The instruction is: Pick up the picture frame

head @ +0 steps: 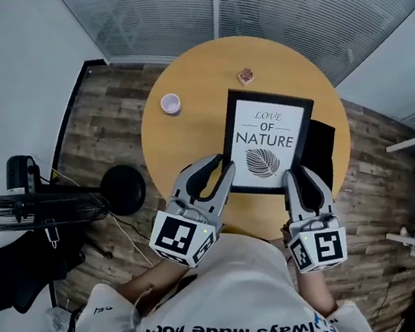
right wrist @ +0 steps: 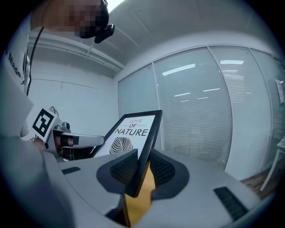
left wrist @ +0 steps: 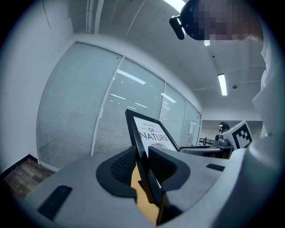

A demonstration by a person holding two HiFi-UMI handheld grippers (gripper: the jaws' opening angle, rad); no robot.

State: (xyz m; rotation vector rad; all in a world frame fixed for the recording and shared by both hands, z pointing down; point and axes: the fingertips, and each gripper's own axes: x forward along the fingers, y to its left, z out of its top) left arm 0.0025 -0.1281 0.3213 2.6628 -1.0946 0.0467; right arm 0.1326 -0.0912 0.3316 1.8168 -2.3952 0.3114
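- The picture frame [head: 269, 140] is held by both tongs above the near edge of the round tabletop [head: 188, 141], its printed face up. Whether its lower edge is clear of the wood cannot be told.
- The left tongs [head: 222, 168] are closed on the frame's near left corner. In the left gripper view the thin black border [left wrist: 143, 165] is pinched between the ribbed pads [left wrist: 122, 167].
- The right tongs [head: 300, 178] are clamped on the near right corner, and the border [right wrist: 140, 167] is seen there caught only near its edge.
- Both holds are judged shallow, since only the narrow border is gripped. If one side is loosened, the frame could pivot on the other pinch and drop back onto the tabletop.
- If the two tongs are raised unevenly or drawn apart, the frame could be twisted or pulled out of one hold.
- A hard squeeze on so thin a border is judged a risk to the glazing, if there is any.
- A dark shape [head: 322, 144] lies beside the frame's right side. If it is a back stand, it could catch on the tabletop.
- The small cup [head: 171, 103] and the small brown object [head: 246, 76] stand towards the far edge, well apart from the frame. They would be struck only if the frame were swung far forward.
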